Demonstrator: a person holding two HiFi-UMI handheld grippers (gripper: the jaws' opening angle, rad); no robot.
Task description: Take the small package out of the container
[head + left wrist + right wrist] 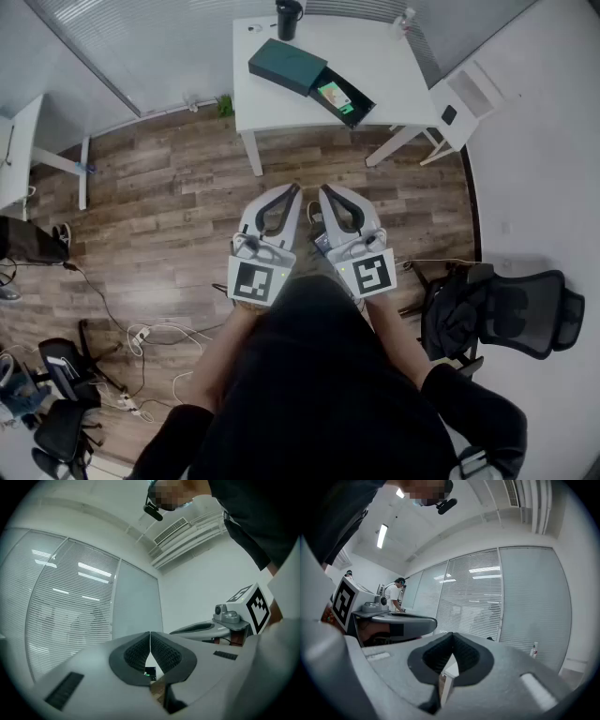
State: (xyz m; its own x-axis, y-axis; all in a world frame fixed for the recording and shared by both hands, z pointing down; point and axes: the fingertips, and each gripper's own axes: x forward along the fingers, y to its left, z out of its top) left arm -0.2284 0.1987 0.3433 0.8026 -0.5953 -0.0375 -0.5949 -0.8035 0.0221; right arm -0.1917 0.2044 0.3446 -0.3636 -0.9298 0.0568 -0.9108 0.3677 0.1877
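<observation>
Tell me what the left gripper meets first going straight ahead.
Probably the white rectangular table, near its dark green drawer-style box; the shut left gripper has only wooden floor before it, though depth is unclear.

It is an office, shown by a white desk (pixel 384 66) at the frame's top, a black mesh swivel chair (pixel 525 314) at lower right, glass partitions with blinds (pixel 473 597), and a ceiling strip light (pixel 382 535).

Left gripper (pixel 150 638): jaws closed, ribbed pads (pixel 138 651) meeting, nothing between them. Right gripper (pixel 194 629) lies alongside at right, marker cube (pixel 251 605) visible. Window blinds (pixel 70 611) behind, ceiling vent (pixel 171 530) above
</observation>
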